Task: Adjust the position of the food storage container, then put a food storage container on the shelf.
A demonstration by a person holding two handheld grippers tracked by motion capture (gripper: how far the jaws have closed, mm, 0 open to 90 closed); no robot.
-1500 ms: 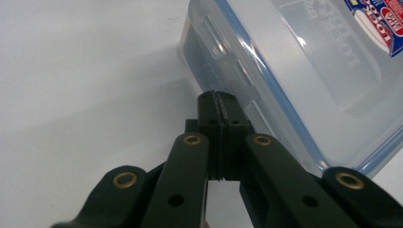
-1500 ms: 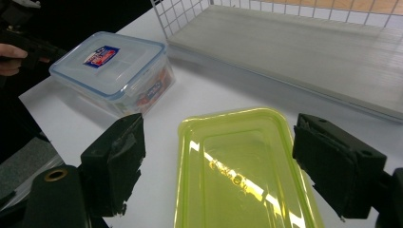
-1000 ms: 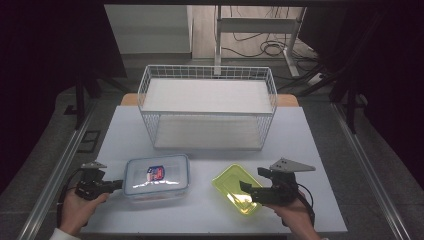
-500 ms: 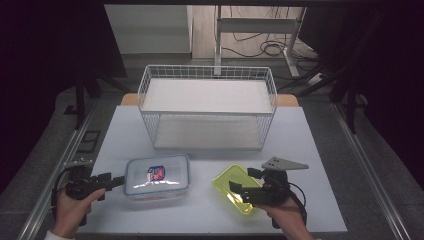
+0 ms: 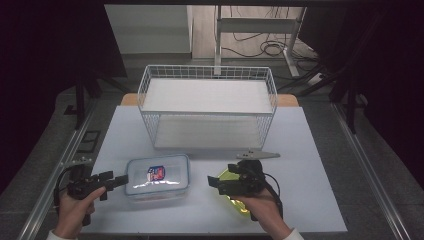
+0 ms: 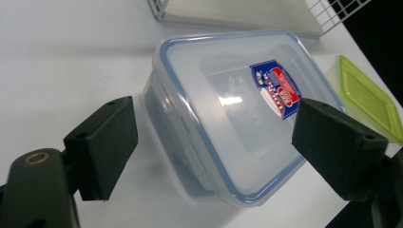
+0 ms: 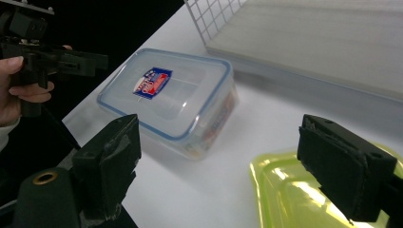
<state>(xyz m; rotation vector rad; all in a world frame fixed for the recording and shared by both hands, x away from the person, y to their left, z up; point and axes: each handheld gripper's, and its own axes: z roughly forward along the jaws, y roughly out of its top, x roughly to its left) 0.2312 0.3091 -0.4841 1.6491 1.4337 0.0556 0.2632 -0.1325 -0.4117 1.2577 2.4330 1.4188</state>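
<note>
My left claw (image 6: 209, 142) has just been opening, jaws wide around the clear rectangular lidded plastic box (image 6: 233, 109) at frame centre, not pressing. My right claw (image 7: 218, 166) gapes; the yellow-green translucent plastic lid (image 7: 294, 199) is cut off lower right, half-hidden in the high view.

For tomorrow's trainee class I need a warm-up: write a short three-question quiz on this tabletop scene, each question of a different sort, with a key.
1. True or false: the left gripper has its fingers clamped on the clear container.
2. Which lies closest under the right gripper? A) the yellow-green lid B) the wire basket C) the clear container
3. Fill in: the clear container's lid carries a blue and ____ label.

Key: 1 false, the fingers stand open and apart from it; 2 A; 3 red.
</note>
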